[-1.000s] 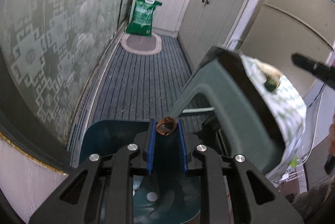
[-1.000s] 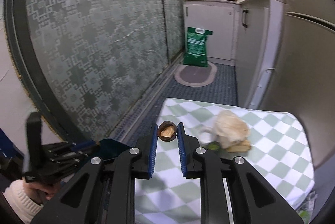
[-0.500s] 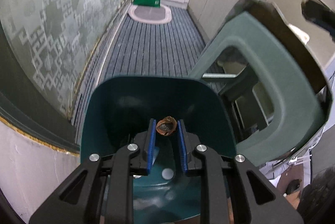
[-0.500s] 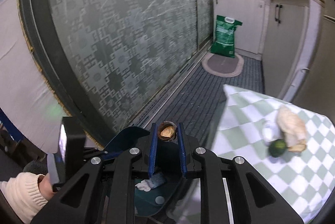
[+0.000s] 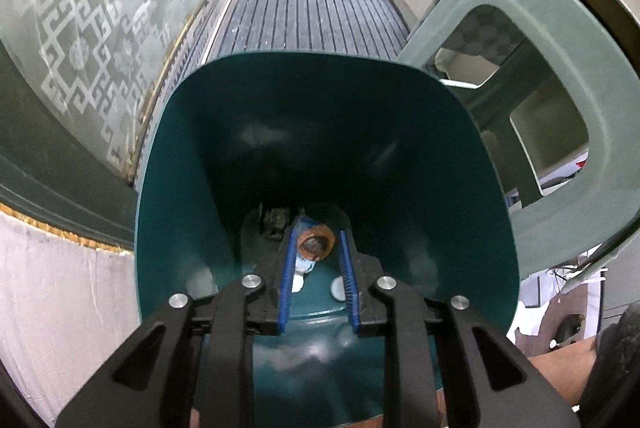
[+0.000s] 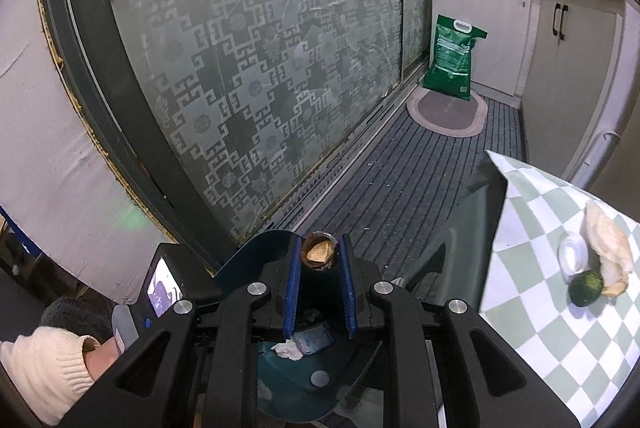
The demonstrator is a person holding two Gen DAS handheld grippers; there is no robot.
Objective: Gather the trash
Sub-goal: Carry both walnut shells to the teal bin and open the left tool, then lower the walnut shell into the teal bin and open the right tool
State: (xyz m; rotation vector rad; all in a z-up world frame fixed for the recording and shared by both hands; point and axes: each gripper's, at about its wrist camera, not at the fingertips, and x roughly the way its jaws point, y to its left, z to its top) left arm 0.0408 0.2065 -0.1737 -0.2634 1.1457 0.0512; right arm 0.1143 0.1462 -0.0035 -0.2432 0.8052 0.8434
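Note:
A dark teal trash bin (image 5: 192, 155) stands on the floor beside the table. My left gripper (image 5: 316, 246) is shut on a brown nut shell (image 5: 315, 247) and reaches down inside the bin, above scraps on its bottom. My right gripper (image 6: 319, 256) is shut on another brown shell half (image 6: 319, 255) and hovers over the bin's rim (image 6: 256, 248). In the bin lie a blue wrapper (image 6: 314, 339) and a white crumpled tissue (image 6: 286, 350). On the checked tablecloth (image 6: 532, 308) remain a green round fruit (image 6: 586, 288), a beige peel (image 6: 608, 240) and a white cap (image 6: 572, 256).
A green plastic stool (image 5: 532, 75) stands right of the bin. A frosted glass sliding door (image 6: 256, 59) runs along the left. A green bag (image 6: 454, 57) and an oval mat (image 6: 446, 111) lie at the far end by white cabinets (image 6: 568, 39).
My left gripper has dropped down into the bin with its shell. My right gripper has swung left from over the table to above the bin, still holding its shell.

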